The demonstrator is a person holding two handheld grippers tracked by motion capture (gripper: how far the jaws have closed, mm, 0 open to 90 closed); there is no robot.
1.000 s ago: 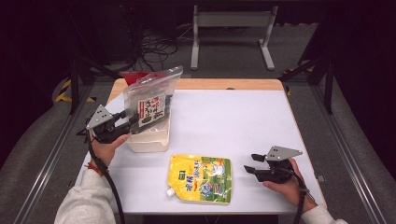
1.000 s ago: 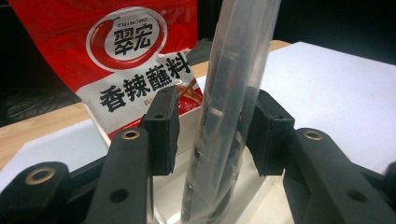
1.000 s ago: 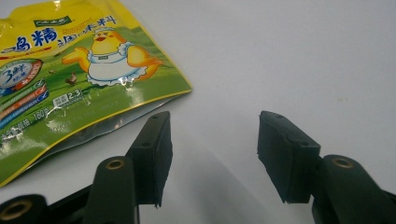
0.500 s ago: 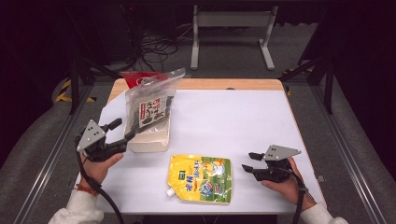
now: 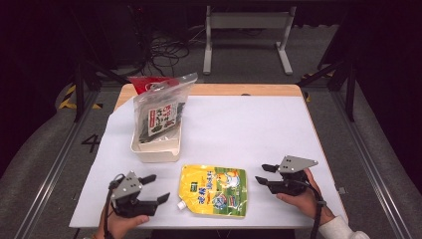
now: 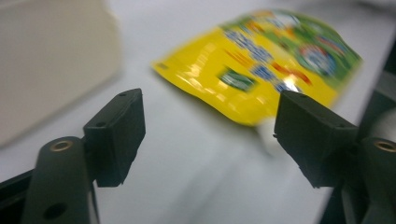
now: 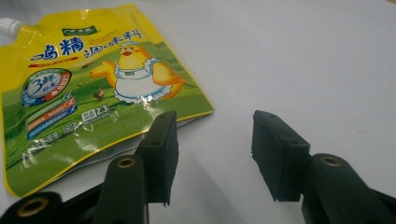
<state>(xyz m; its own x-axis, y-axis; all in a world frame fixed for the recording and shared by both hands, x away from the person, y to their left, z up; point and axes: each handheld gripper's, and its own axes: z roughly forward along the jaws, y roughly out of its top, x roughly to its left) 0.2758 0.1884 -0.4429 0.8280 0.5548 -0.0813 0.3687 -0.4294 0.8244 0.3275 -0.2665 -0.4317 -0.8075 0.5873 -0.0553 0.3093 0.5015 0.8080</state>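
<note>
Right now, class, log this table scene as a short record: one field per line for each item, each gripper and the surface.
pouch: yellow-green, lies flat near the front edge, spout toward the left gripper
bin: cream, holds an upright clear bag
left gripper: jaws just opened, nothing between them, points at the pouch
right gripper: open, jaws just narrowed, nothing between them, right of the pouch
table: white

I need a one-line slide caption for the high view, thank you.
Two open hand-held grippers, left and right, flank a yellow spout pouch lying flat on the white table.
</note>
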